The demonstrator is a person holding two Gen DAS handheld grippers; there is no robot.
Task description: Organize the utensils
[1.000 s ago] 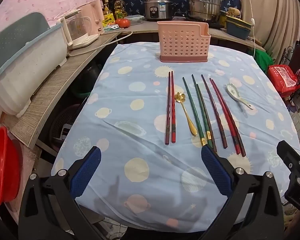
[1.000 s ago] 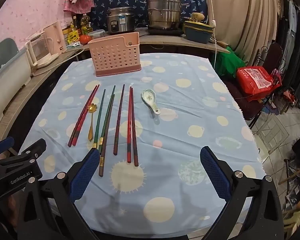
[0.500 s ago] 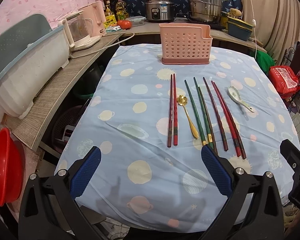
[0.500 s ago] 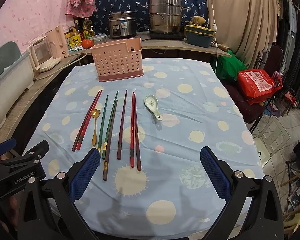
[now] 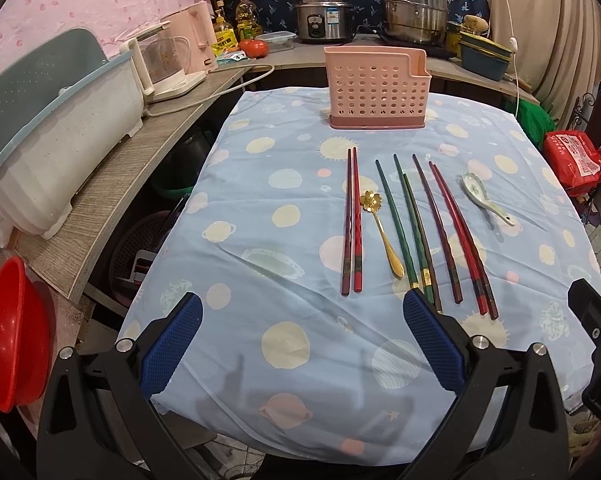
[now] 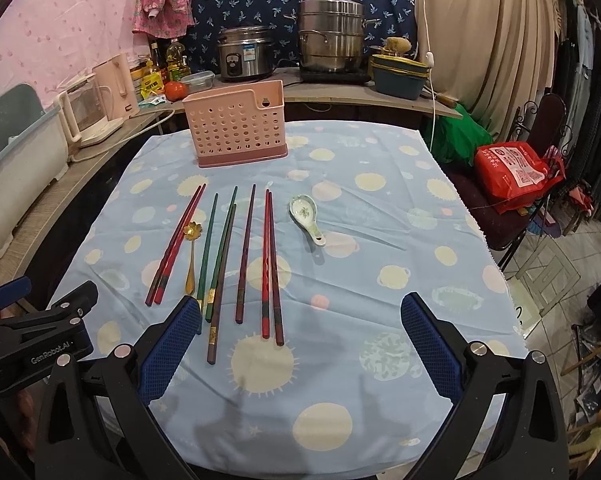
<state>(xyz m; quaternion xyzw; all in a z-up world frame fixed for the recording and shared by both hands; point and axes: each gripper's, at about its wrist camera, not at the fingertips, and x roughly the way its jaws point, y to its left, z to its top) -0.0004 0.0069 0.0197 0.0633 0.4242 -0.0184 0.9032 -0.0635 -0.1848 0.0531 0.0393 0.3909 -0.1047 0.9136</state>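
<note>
**Utensils laid out in a row, both grippers waiting wide**

A cluttered home kitchen surrounds a worktop [image 5: 260, 184] draped in a pale blue cloth with planet and sun prints; a rice cooker and steel steamer stand on the counter behind. At the far end of the cloth stands the pink perforated holder [image 5: 377, 87], upright and, as far as its rim shows, empty: judging by the task, it is where everything belongs.

Going left to right across the cloth: a red chopstick pair [image 5: 351, 222] lies side by side, touching; just beside it the small gold spoon [image 5: 382, 231] with a flower-shaped bowl; then three green chopsticks [image 5: 408, 228], two of them nearly overlapping; a single dark maroon chopstick [image 5: 436, 226]; another red pair [image 5: 462, 240]; and, a little apart at the right, the white ceramic spoon [image 5: 485, 198], its bowl towards the holder. All lie lengthwise with thick ends toward the near edge, which should make them easy to pinch from this side.

The left gripper [image 5: 300, 340] hangs over the near edge, released and holding nothing, its right pad just short of the green chopsticks' ends. The right gripper [image 6: 300, 340] is likewise spread wide and empty, roughly in line with the right-hand red pair [image 6: 270, 264]. Nothing has been sorted yet; picking a first piece looks like the step in hand.
</note>
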